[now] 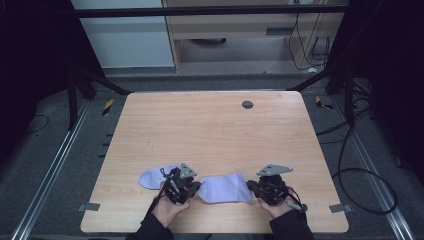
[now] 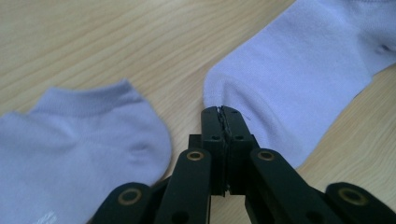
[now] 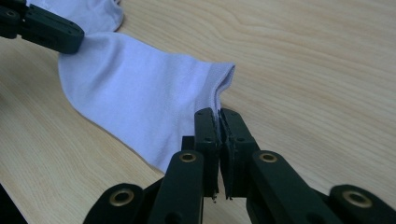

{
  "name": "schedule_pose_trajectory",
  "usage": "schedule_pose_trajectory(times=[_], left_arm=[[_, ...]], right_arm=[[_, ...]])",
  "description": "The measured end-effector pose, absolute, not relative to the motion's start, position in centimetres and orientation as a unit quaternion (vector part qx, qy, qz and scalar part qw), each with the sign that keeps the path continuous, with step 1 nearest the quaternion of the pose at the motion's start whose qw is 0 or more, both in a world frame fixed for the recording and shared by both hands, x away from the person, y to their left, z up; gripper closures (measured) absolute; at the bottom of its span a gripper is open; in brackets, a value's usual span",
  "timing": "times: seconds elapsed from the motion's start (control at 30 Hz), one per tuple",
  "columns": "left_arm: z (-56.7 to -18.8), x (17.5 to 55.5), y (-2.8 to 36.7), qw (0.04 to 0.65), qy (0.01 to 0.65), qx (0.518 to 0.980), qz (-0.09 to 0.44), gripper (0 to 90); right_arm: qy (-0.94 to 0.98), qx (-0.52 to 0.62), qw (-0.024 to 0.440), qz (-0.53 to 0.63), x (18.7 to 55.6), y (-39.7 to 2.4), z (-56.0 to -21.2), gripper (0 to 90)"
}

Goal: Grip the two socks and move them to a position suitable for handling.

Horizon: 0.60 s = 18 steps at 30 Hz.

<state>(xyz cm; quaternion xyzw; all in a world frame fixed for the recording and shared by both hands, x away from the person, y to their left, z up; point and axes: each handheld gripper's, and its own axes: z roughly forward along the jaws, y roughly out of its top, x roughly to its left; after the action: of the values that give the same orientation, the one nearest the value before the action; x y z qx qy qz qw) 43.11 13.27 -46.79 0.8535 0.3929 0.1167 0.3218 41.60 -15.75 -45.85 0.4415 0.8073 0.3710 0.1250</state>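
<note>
1. A pale lilac sock, the far sock (image 1: 154, 177), is lying flat on the table (image 1: 210, 130) near its front edge, toward the left; in the left gripper view it (image 2: 88, 140) is sitting just left of the jaws, apart from them.
2. The left hand (image 1: 169, 210) is coming in from the bottom edge, sleeve dark, wrapping the left gripper (image 1: 194, 187) from below and pointing it toward the right.
3. That gripper (image 2: 223, 114) is pinching one end of the near sock (image 2: 299, 74), its jaws pressed together on the cloth edge.
4. The near sock (image 1: 225, 188) is stretching between the two grippers, lying on the table just right of the far sock.
5. The right gripper (image 1: 251, 186) is gripping the other end, the cuff (image 3: 219, 81), with its jaws (image 3: 218, 122) closed nearly flat on the fabric.
6. The right hand (image 1: 278, 206) is holding its gripper low over the table, pointing it leftward, facing the left one.
7. In the right gripper view the left gripper (image 3: 44, 30) is showing at the sock's far end.
</note>
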Motion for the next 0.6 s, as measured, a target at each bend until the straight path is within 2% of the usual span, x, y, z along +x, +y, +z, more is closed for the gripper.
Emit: schedule_pose_trajectory(times=[0.37,0.6], left_arm=[[-48.4,43.2,13.6,0.296,0.395,0.861,0.12,87.6],[-48.4,43.1,13.8,0.305,0.4,0.854,0.13,77.0]], right_arm=[[0.817,0.448,0.112,0.345,42.2,-14.8,-47.8,86.2],[0.822,0.445,0.116,0.337,42.1,-14.9,-48.2,81.7]])
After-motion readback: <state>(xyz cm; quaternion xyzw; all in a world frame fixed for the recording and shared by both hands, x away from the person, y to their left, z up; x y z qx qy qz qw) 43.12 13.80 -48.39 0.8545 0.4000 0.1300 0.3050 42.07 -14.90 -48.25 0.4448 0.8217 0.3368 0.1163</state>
